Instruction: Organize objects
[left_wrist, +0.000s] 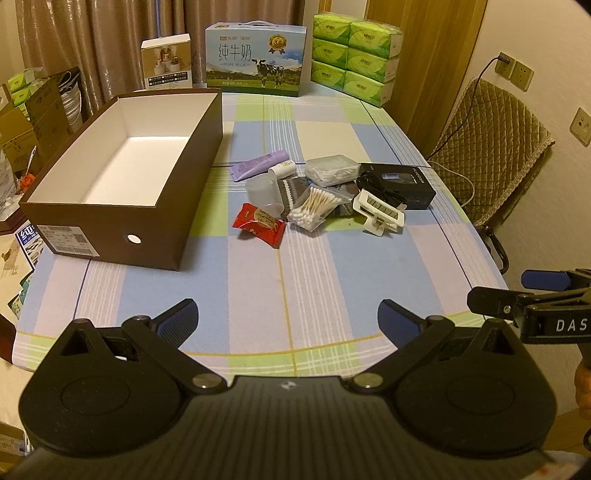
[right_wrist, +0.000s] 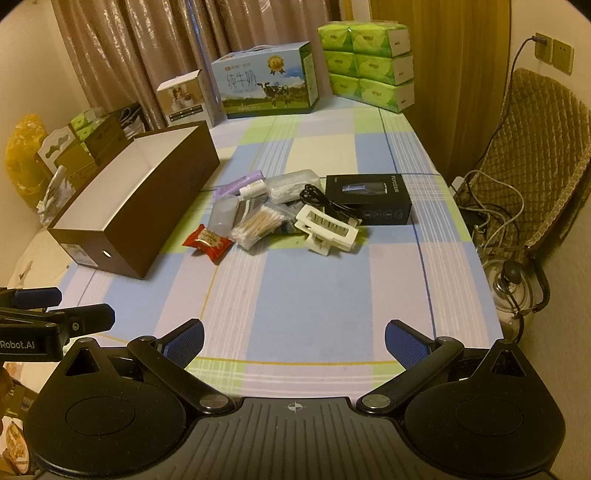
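a loose pile of small things sits mid-counter: a red snack packet (left_wrist: 259, 224) nearest, a bag of cotton swabs (left_wrist: 314, 207) just beside it, a white hair clip (left_wrist: 379, 215), a black box (left_wrist: 404, 180) with a black cable (right_wrist: 325, 204) lying against it, a purple tube (left_wrist: 258, 164) and a clear cup (left_wrist: 264, 192). left of the pile stands an open brown box (left_wrist: 122, 181), its white inside bare. both the left claw (left_wrist: 287, 319) and right claw (right_wrist: 294, 339) hang above the checked counter (left_wrist: 332, 266) near its front edge, fingers spread wide apart, gripping nothing
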